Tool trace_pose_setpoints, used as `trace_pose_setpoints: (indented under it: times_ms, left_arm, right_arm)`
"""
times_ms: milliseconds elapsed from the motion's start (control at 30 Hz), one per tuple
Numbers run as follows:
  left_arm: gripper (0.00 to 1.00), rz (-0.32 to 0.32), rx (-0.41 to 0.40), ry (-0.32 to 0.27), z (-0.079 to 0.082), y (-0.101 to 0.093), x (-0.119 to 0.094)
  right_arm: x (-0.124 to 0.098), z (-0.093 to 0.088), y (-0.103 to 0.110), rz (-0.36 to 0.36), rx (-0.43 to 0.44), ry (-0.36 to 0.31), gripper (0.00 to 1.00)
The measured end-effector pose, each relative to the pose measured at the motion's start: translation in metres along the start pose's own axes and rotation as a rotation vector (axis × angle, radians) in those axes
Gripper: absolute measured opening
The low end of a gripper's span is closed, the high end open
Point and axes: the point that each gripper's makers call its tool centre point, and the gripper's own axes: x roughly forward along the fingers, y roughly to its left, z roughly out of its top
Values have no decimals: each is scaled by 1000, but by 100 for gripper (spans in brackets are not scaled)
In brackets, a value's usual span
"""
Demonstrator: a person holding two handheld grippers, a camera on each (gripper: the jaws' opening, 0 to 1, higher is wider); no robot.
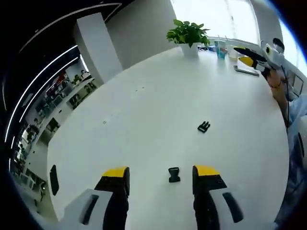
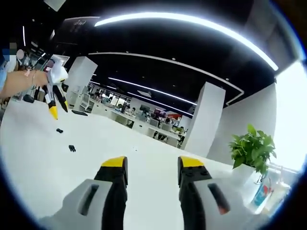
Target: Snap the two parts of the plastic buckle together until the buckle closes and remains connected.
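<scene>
Both halves of the buckle lie loose on the white worktop [image 1: 144, 110], nothing joined yet, so we are right at the opening step: the pick-up. In the left gripper view, the left gripper [image 1: 160, 175] hangs low over the worktop with its yellow-tipped jaws wide apart and nothing between them, and the nearer buckle half [image 1: 174, 174] sits right in that gap, closer to the right-hand jaw, apparently just ahead of the tips. The farther buckle half [image 1: 204, 127] lies well beyond the jaws and a little to the right, its prongs showing, well apart from the first piece. Off at the far right of that view the right gripper [image 1: 252, 56] is held up high in a person's hand, away from both pieces, near a potted plant [image 1: 188, 33] and a blue-green cup [image 1: 221, 49] at the worktop's far edge. Switch to the right gripper view and the right gripper [image 2: 152, 165] also stands with its jaws spread and empty, aimed out across the room rather than down at the parts; the two black pieces are small dark specks far off to its left, below the left gripper, which shows there pointing downward. My read: the next move calls for the left gripper to ease forward and down a touch, centre the near half between its jaws and close on its body, leaving the mating end clear, while the right one must swing down and toward the pronged half before any snapping can begin.
</scene>
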Motion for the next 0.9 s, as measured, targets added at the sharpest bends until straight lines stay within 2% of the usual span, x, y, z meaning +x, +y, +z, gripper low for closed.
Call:
trace_pose_setpoints:
  times_ms: [200, 467, 667, 900]
  left_arm:
    - [51, -30, 9, 77, -6, 0, 14]
    - [38, -86, -11, 178, -21, -6, 32]
    - [31, -116, -41, 225, -28, -9, 39]
    - [27, -143, -68, 277, -33, -16, 43]
  right_arm:
    - [1, 0, 1, 3, -4, 2, 42]
    - [2, -2, 3, 7, -10, 11, 42]
    - [3, -3, 3, 6, -13, 14, 41]
    - [4, -4, 4, 10, -20, 20, 41]
